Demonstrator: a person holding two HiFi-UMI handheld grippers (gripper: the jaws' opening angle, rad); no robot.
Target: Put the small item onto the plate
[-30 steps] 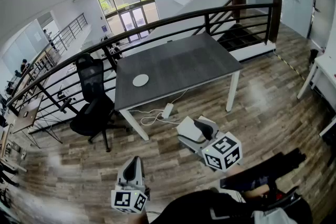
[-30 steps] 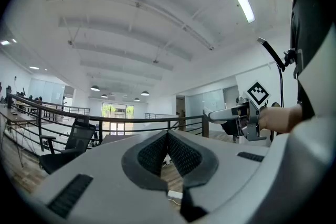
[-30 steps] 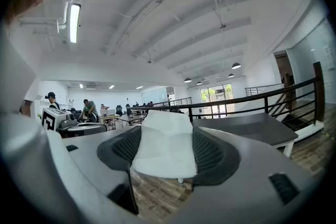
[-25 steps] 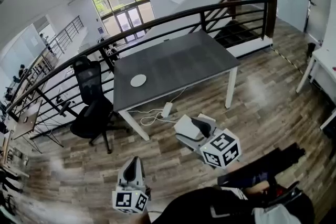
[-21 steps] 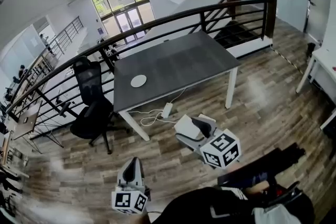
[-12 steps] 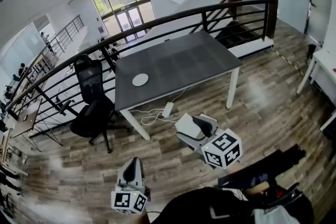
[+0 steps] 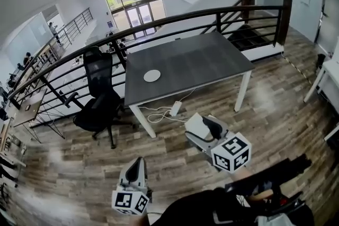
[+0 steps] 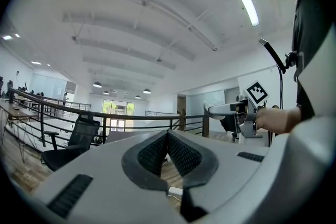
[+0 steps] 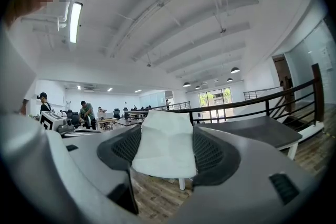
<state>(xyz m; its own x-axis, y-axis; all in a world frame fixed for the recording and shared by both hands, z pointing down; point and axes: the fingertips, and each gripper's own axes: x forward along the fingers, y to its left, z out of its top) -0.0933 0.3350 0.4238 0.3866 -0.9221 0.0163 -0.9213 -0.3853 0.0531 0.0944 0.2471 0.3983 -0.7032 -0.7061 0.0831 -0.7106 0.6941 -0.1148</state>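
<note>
The small white item (image 9: 164, 144) is gripped between the jaws of the right gripper (image 7: 205, 129), as it was a second earlier, and is held well apart from the plate (image 7: 152, 75). The plate and the grey table (image 7: 206, 58) are now seen slightly further right in the head view. The left gripper (image 8: 168, 139) is closed on nothing. The table is flanked by a black chair (image 7: 100, 98) and a dark railing (image 7: 175, 18) on the wooden floor (image 7: 175, 159).
</note>
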